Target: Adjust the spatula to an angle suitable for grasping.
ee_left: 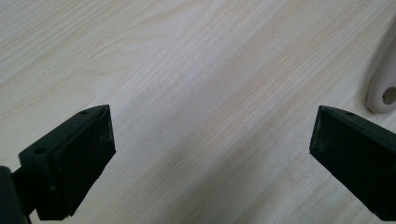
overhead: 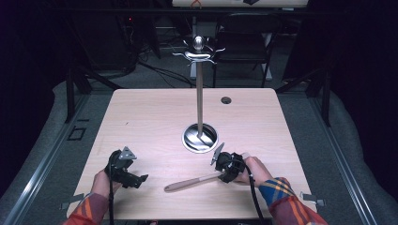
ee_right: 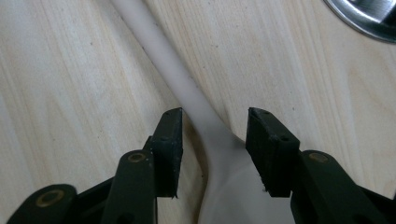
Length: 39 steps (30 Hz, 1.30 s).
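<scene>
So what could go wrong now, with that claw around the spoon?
The right claw straddles the spoon where its neck widens into the bowl, and the pads don't visibly press yet; closing there, the spoon might slip or twist. Held by that end, the long handle could droop or swing. The stand's base sits close by, so a lift might clip it.

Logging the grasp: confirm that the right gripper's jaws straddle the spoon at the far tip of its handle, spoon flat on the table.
Not the tip: the right gripper straddles the spoon at its neck, where handle widens into bowl, per the right gripper view. The rest holds.
</scene>
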{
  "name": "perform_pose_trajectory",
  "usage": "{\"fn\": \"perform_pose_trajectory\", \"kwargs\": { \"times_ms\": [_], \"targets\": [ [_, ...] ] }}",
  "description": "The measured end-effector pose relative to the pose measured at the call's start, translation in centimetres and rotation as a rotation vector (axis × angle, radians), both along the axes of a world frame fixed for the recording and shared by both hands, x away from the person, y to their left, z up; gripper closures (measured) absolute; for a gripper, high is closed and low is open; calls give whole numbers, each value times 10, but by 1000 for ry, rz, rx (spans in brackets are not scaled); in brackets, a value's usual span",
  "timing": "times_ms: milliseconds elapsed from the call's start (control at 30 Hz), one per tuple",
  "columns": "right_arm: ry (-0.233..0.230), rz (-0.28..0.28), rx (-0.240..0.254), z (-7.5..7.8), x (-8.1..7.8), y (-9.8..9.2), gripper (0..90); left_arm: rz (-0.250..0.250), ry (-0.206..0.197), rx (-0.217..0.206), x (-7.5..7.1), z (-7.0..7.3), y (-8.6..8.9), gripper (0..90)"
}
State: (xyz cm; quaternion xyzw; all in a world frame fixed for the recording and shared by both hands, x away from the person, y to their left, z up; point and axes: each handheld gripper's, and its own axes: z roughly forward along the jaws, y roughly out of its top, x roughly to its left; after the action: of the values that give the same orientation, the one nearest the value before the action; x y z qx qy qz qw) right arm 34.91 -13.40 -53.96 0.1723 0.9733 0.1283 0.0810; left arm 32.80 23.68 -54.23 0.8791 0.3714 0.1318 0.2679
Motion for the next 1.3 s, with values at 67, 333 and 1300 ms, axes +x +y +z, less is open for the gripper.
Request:
{"fn": "perform_pose_trajectory", "kwargs": {
  "times_ms": [67, 333, 1300],
  "targets": [
    [-2, 6, -1, 1, 0, -2, 589, 0, 1, 0, 0, 0, 0, 0],
    [38, -17, -11, 0, 1, -25, 664, -1, 1, 2, 0, 0, -1, 0],
    [-33, 64, -34, -6, -3, -3, 657, -6, 11, 18, 0, -2, -2, 0]
  ]
}}
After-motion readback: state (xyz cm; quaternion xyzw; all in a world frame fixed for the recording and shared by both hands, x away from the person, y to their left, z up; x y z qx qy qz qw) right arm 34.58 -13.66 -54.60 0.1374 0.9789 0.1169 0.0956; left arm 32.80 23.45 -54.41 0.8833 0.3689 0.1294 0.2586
